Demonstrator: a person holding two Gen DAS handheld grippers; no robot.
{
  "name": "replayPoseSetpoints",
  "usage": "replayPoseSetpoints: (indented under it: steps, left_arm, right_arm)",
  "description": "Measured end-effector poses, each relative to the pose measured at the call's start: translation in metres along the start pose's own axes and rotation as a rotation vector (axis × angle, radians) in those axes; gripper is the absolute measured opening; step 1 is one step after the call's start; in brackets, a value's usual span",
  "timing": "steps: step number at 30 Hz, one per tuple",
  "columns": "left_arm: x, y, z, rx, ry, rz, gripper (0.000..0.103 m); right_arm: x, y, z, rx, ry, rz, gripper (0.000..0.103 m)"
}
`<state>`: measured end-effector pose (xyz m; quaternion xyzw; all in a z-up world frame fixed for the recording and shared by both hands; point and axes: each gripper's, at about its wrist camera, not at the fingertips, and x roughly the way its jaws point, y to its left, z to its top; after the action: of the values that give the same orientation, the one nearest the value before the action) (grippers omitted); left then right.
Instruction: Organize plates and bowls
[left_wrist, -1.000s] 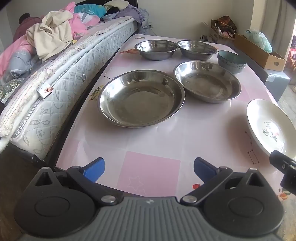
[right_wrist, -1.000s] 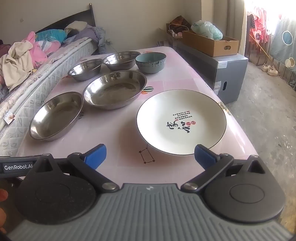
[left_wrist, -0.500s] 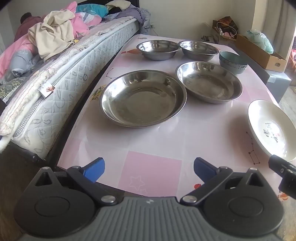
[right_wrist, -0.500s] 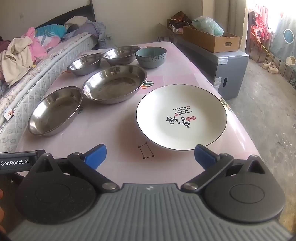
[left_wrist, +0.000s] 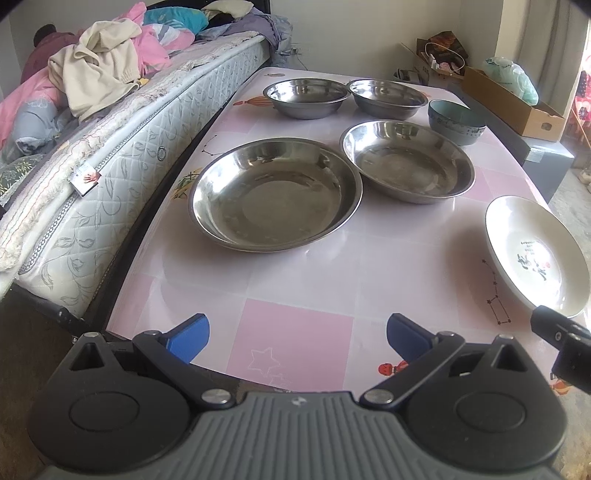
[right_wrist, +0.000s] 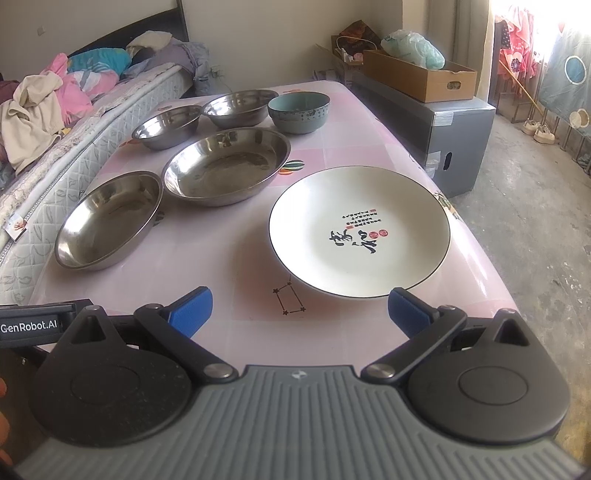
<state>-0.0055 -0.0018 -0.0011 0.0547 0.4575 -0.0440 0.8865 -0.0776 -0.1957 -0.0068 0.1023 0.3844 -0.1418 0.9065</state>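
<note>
Both claws hang released and empty over the near edge of the pink surface (left_wrist: 295, 266): the left claw (left_wrist: 297, 338) faces a wide steel plate (left_wrist: 275, 194), the right claw (right_wrist: 299, 310) sits just short of the white plate (right_wrist: 360, 230), whose rim lies by its right fingertip (right_wrist: 406, 308). A second steel plate (right_wrist: 227, 164) lies beside the first. Behind them stand two steel bowls (left_wrist: 306, 96) (left_wrist: 388, 96) and a teal bowl (right_wrist: 298, 110). A bed (left_wrist: 110, 147) runs along the left.
</note>
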Motion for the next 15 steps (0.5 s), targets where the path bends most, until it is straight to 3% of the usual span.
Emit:
replayPoseSetpoints:
  steps: [15]
  left_arm:
    - [-0.015,-0.012,-0.002,0.024,-0.022,-0.040,0.103]
  right_arm:
    - [-0.020,-0.013,-0.003,0.021,-0.029,-0.028,0.102]
